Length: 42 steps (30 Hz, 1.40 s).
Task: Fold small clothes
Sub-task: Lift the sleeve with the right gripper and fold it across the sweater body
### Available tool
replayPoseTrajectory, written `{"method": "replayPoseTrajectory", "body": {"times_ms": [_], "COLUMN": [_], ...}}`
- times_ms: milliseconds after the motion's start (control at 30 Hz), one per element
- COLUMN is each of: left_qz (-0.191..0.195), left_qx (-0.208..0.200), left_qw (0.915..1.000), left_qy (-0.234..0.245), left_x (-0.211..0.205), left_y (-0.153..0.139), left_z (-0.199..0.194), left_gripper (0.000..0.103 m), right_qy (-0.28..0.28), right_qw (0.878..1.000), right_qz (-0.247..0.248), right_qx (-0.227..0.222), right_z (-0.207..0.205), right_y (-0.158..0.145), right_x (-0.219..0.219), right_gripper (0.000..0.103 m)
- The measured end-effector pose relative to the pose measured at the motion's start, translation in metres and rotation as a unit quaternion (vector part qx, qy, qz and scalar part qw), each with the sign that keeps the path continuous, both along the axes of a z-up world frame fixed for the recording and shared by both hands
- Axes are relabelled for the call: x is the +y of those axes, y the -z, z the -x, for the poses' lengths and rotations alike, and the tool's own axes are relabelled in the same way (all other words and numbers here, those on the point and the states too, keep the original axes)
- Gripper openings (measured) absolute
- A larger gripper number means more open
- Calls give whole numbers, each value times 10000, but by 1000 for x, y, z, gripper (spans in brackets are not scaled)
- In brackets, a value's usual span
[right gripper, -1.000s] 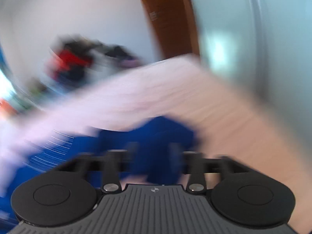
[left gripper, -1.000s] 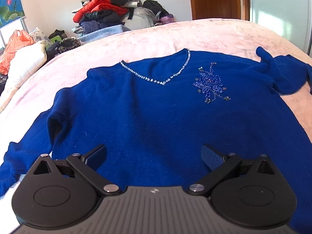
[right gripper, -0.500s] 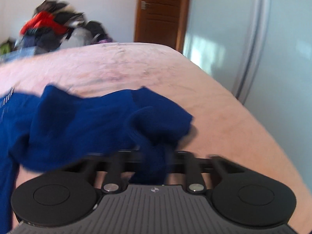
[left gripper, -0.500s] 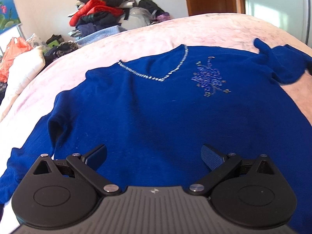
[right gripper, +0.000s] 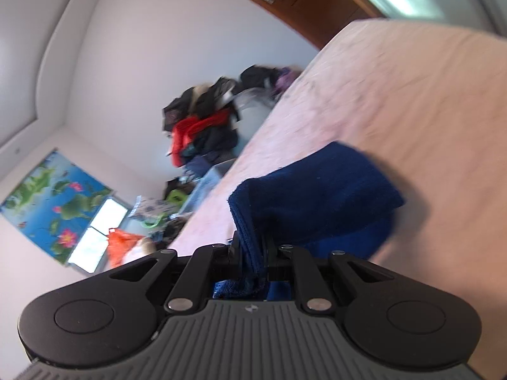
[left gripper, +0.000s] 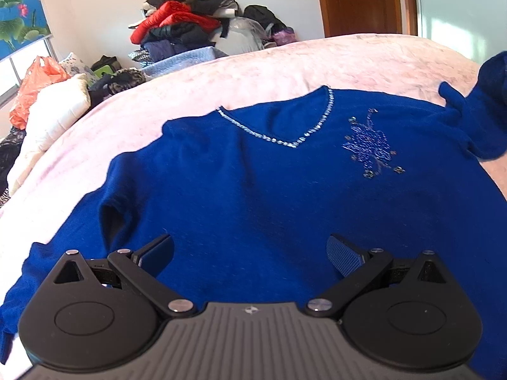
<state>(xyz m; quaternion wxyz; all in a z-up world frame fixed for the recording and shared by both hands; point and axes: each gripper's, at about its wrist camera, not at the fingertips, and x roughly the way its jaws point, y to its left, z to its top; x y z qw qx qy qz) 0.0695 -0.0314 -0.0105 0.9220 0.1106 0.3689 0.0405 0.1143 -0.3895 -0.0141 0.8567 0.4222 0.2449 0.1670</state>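
Sweater: the blue sweater (left gripper: 253,190) lies front-up and spread flat on the pink bedspread (left gripper: 285,63), V-neck at about 12 o'clock in the left wrist view, beaded flower at 2 o'clock.
Sleeve: the sleeve (right gripper: 317,196) at 3 o'clock is lifted off the bed – bunched and doubled over.
Right gripper: the right gripper (right gripper: 250,253) has its jaws pinched tight on the sleeve's cuff end, cloth poking out behind them.
Left gripper: the left gripper (left gripper: 250,253) hovers over the hem area, jaws spread wide, nothing in them.
Doing it well: my guess is the sleeve gets carried across the chest towards 9 o'clock. I'd keep it low and taut so it lands flat, not in a lump – and pin the body with the free gripper if it drags.
Changed: half a second ago the right wrist view was level; now it's rolled hard over and the sleeve hangs higher.
Background: clothes pile (left gripper: 190,22) at 11 o'clock, wooden door (left gripper: 364,0) at 1.
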Motion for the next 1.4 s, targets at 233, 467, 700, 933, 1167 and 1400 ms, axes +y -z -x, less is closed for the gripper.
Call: {"method": "replayPoseTrajectory", "body": {"times_ms": [233, 467, 700, 933, 1167, 1400], "left_qz": [3, -20, -43, 45, 69, 114], "left_qx": [-44, -26, -20, 13, 32, 35], "left_qw": [9994, 9983, 9981, 9980, 9978, 9975], "left_qy": [-348, -590, -611, -625, -651, -697], "left_x": [21, 37, 43, 48, 51, 56], "left_y": [-2, 1, 3, 5, 7, 8], "left_z": [-12, -16, -16, -16, -13, -13], "left_gripper": [103, 103, 103, 103, 103, 103], "right_qy": [-536, -1122, -1292, -1529, -1668, -1773], "right_qw": [9982, 9935, 9916, 9880, 9856, 9835], "right_qz": [-232, -93, -12, 151, 128, 148], "right_qx": [-168, -181, 100, 168, 261, 322], "right_z": [-29, -33, -41, -38, -40, -43], "right_y": [-9, -25, -18, -20, -19, -21], "right_x": [31, 74, 97, 124, 140, 153], "right_gripper": [15, 15, 16, 17, 17, 19]}}
